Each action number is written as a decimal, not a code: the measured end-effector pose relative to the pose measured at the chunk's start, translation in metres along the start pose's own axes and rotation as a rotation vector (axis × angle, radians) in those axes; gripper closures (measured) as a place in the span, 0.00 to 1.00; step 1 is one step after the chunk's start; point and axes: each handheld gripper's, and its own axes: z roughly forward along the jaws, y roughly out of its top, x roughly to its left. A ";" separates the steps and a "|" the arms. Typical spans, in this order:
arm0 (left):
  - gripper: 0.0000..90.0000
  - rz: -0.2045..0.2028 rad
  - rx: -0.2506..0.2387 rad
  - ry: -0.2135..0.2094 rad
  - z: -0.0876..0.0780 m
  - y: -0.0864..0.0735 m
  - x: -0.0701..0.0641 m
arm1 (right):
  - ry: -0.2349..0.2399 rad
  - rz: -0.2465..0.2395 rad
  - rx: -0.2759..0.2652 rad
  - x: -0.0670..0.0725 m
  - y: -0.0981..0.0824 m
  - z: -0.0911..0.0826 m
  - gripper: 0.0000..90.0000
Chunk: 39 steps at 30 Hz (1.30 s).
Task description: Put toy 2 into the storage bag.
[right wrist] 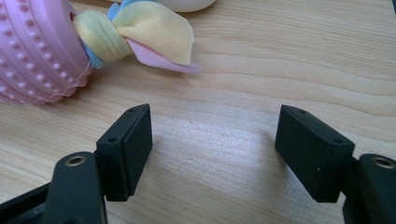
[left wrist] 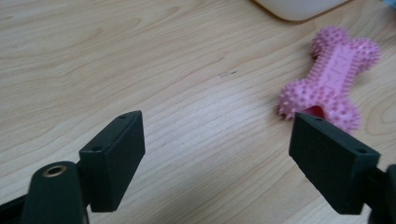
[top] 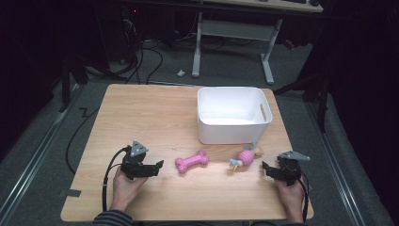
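Light wooden tabletop [top: 150,113], seen from above, with dark floor around it. Toward the far right corner, an open white plastic bin with handle slots [top: 234,114], upright. Near the front edge, roughly at the middle, a pink spiky rubber bone-shaped toy [top: 191,162], lying flat and angled slightly toward the far right. Just right of it, near the bin's front wall but apart from it, a pink knobbly ball with knotted pastel cloth strips [top: 245,157].

At the front left, left gripper [top: 157,165] held in a hand [top: 126,186], pointing right toward the bone toy, close to it but not touching. From the left gripper view, both black jaws spread wide over bare wood, nothing between them, bone toy [left wrist: 328,80] beyond the right-hand jaw, corner of the bin [left wrist: 299,8] at the top.

At the front right, right gripper [top: 266,167] in the other hand [top: 291,197], pointing left toward the ball toy, just short of it. From the right gripper view, jaws likewise wide apart and holding nothing, ball toy [right wrist: 35,51] ahead at upper left with its yellow, blue and pink cloth knot fanned onto the wood.
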 end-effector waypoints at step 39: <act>0.40 0.211 0.090 -0.152 0.046 0.054 -0.055 | 0.002 0.003 -0.001 0.000 0.000 0.000 0.31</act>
